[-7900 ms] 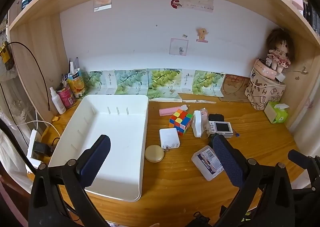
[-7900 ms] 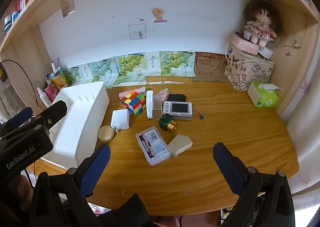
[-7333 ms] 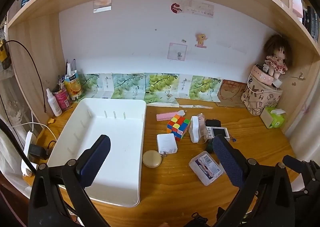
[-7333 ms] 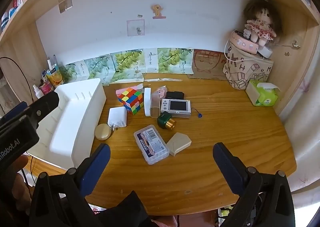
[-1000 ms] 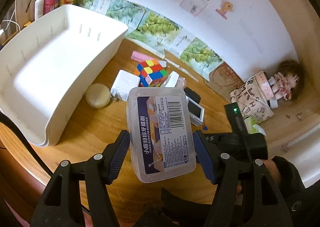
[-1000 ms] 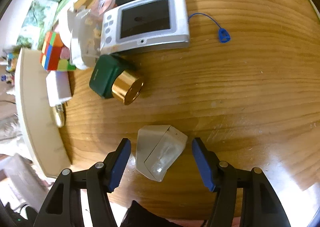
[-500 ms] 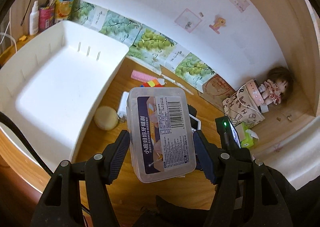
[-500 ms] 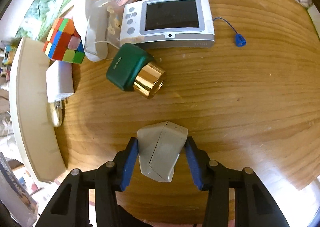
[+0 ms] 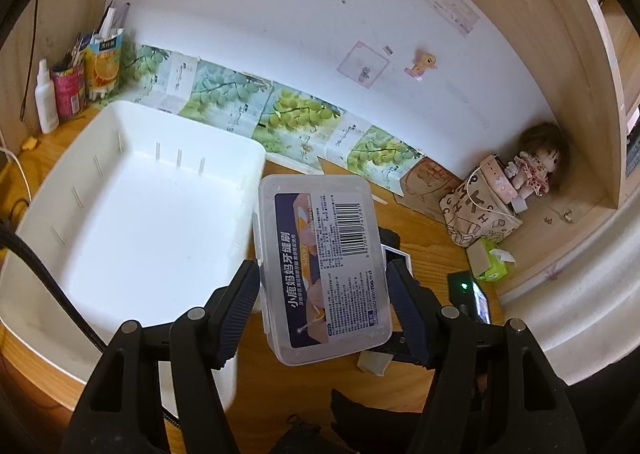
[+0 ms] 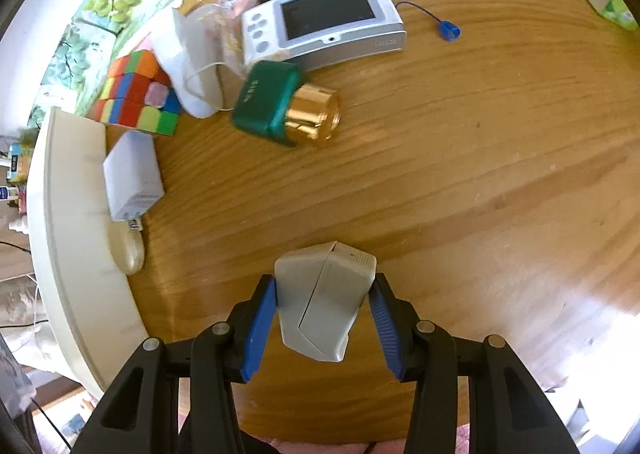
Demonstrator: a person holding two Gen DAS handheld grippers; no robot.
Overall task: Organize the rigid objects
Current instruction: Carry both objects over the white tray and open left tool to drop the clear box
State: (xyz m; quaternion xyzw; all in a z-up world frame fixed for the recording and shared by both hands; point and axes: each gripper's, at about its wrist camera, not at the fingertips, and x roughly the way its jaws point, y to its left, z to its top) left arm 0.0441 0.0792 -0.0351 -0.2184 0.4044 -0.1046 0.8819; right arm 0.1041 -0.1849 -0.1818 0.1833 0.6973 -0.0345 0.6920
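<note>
While the left gripper (image 9: 323, 290) is pinching a clear rectangular plastic box (image 9: 322, 266) beside the white plastic bin (image 9: 132, 214), its jaws are pressing both long sides. Right gripper (image 10: 324, 318) jaws, just closing, are clamping a grey angular plastic case (image 10: 324, 302) above the wooden surface (image 10: 460, 182).

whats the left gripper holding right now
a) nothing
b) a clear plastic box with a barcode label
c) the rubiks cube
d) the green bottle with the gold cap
b: the left gripper has its pads pressed on both sides of the clear plastic box, whose barcode label faces the camera.
</note>
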